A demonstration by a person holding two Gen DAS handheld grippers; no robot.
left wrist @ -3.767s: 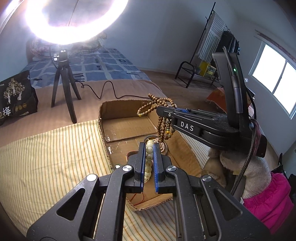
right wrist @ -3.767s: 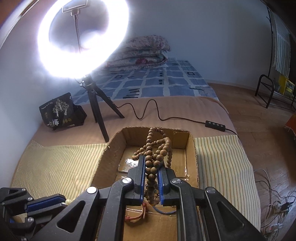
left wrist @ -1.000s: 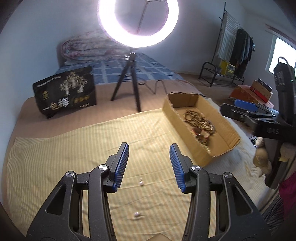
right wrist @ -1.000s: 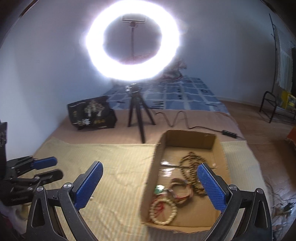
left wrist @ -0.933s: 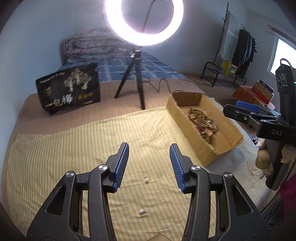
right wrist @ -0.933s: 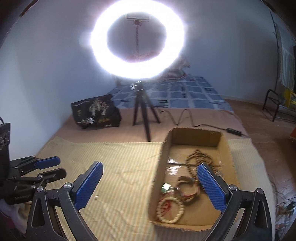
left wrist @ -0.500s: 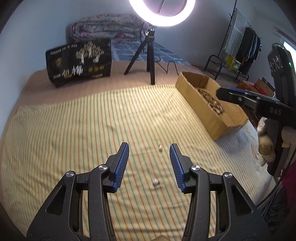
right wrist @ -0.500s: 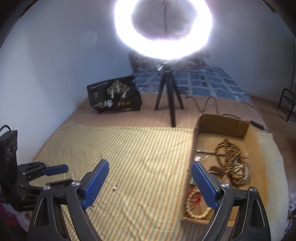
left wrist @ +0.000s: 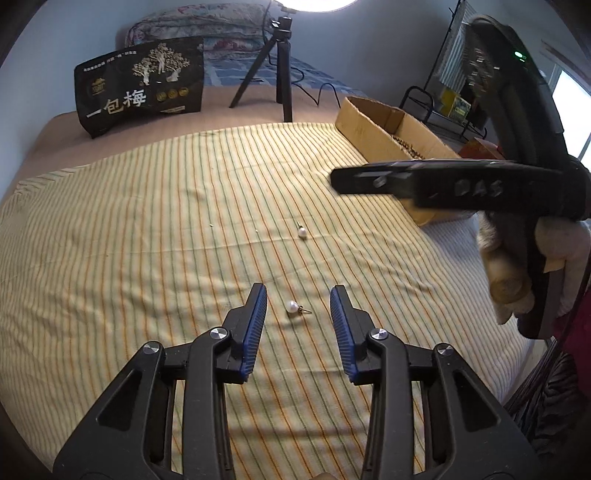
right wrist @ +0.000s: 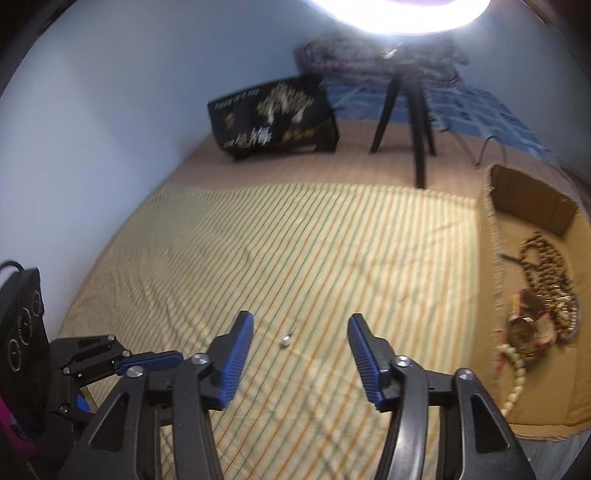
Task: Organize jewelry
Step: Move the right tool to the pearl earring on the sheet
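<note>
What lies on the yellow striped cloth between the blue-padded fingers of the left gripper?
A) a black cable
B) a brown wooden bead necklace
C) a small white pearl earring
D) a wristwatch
C: a small white pearl earring with a thin post lies on the yellow striped cloth, framed by the open left gripper.

Ahead of the left gripper (left wrist: 298, 303), the right gripper (left wrist: 424, 182) is smearing with blur and covering part of the cardboard box (left wrist: 373, 122). The ring light (right wrist: 395, 14) is running off the top edge above the right gripper's view.
</note>
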